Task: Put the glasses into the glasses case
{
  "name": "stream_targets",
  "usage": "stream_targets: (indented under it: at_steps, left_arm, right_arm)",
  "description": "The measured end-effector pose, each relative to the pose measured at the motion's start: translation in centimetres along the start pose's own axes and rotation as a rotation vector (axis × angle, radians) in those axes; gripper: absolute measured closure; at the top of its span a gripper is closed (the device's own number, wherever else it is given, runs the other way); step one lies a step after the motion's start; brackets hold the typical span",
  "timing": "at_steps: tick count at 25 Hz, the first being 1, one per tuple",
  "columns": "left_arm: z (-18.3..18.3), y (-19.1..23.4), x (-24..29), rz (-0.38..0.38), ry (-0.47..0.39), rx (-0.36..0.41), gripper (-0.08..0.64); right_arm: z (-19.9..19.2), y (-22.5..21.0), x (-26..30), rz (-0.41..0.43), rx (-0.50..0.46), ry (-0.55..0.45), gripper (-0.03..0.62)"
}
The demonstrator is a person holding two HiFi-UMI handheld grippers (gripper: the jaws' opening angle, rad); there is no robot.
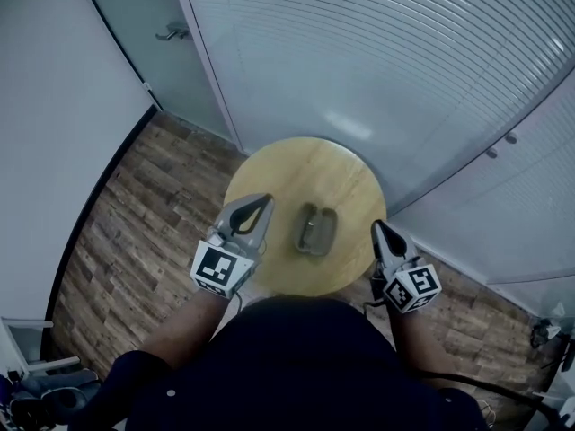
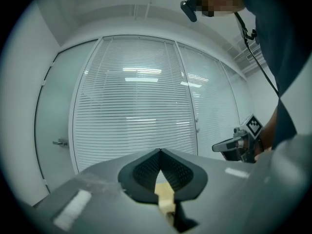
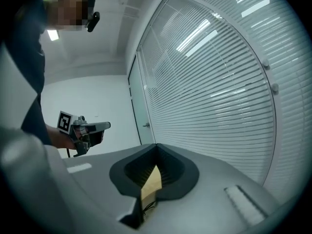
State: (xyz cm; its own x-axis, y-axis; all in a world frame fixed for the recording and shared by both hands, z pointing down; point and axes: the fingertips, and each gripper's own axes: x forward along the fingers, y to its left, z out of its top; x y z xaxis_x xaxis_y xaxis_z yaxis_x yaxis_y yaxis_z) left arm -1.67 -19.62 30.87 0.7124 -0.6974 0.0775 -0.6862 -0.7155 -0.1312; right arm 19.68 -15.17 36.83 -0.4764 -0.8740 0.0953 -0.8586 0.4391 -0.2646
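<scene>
A grey glasses case (image 1: pixel 316 228) lies in the middle of the round wooden table (image 1: pixel 269 164). Its lid looks down, and I see no glasses anywhere. My left gripper (image 1: pixel 267 199) hovers over the table's left edge, left of the case and apart from it, jaws together and empty. My right gripper (image 1: pixel 377 226) hangs at the table's right edge, also shut with nothing in it. In the left gripper view the left gripper (image 2: pixel 159 150) points level at the blinds, with the right gripper (image 2: pixel 233 146) off to its right. The right gripper view shows the right gripper (image 3: pixel 156 146) closed and the left gripper (image 3: pixel 92 127) at the left.
A curved glass wall with white blinds (image 1: pixel 377 52) stands right behind the table. A glass door with a handle (image 1: pixel 171 32) is at the back left. Wood floor (image 1: pixel 135 223) surrounds the table. A chair (image 1: pixel 27 366) stands at the lower left.
</scene>
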Motion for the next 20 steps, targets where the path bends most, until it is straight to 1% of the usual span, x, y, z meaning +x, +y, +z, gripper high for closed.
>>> stream_targets:
  at_steps: [5,8,15,20]
  left_arm:
    - [1.1,1.9,-0.7,0.054,-0.018,-0.011,0.560]
    - [0.7,2.1,-1.0,0.053,-0.016,-0.001,0.560]
    - [0.1,1.8,-0.8,0.036,-0.002,-0.014,0.560]
    - [0.9,2.1,-0.7,0.043,-0.016,-0.015,0.560]
  right_arm:
    - [0.5,-0.3,0.0,-0.016,-0.002,-0.008,0.583]
    - [0.3,-0.2,0.1,-0.017,-0.007,-0.001,0.583]
    - [-0.1,0.2,0.4,-0.012,-0.017,0.006,0.583]
    - [-0.4,0.0,0.4,-0.019,-0.013,0.013,0.583]
